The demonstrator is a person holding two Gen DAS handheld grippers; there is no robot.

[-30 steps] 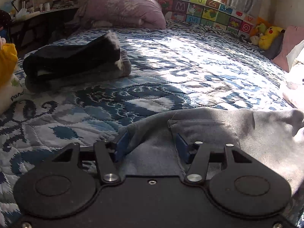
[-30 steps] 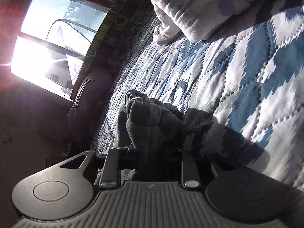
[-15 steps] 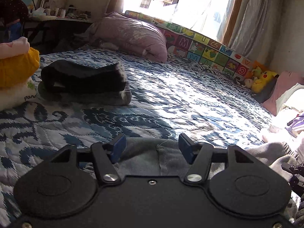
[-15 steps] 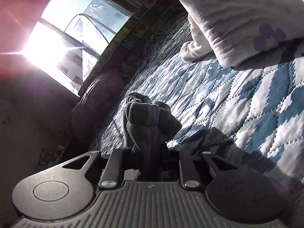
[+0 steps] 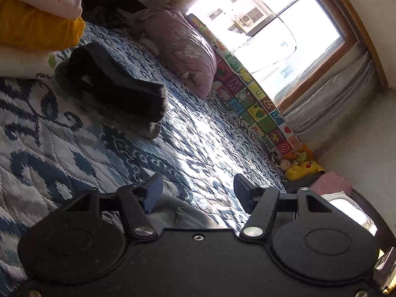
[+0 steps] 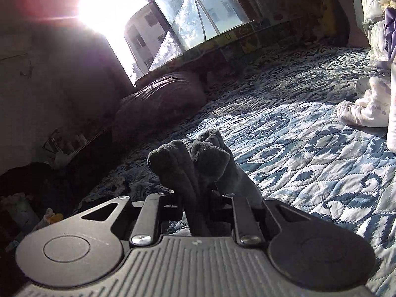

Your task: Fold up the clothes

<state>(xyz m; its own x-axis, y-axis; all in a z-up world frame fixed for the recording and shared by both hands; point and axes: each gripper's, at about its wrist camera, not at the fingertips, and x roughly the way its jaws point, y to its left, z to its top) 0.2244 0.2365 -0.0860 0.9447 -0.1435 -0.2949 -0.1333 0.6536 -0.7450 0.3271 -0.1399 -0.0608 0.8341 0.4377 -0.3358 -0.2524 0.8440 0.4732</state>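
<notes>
Beyond the folded dark stack (image 5: 111, 86) already on the bed (image 5: 210, 133), one grey garment (image 6: 198, 170) remained unfolded, bunched in the clamped right hand-held gripper (image 6: 198, 205), while the left hand-held gripper (image 5: 196, 193) stood wide apart, empty, above its pocketed end (image 5: 180, 216).

white cloth (image 5: 23, 65): "pand" in dark script on its lower edge at 9 o'clock in the left view; the word is cut off.
mat (image 5: 250, 91): letter tiles toward 1 o'clock in the left view; "m", "u" and "z" read, others too small.
mat, right view (image 6: 237, 34): "u" and "s" faintly at 12 o'clock.
</notes>
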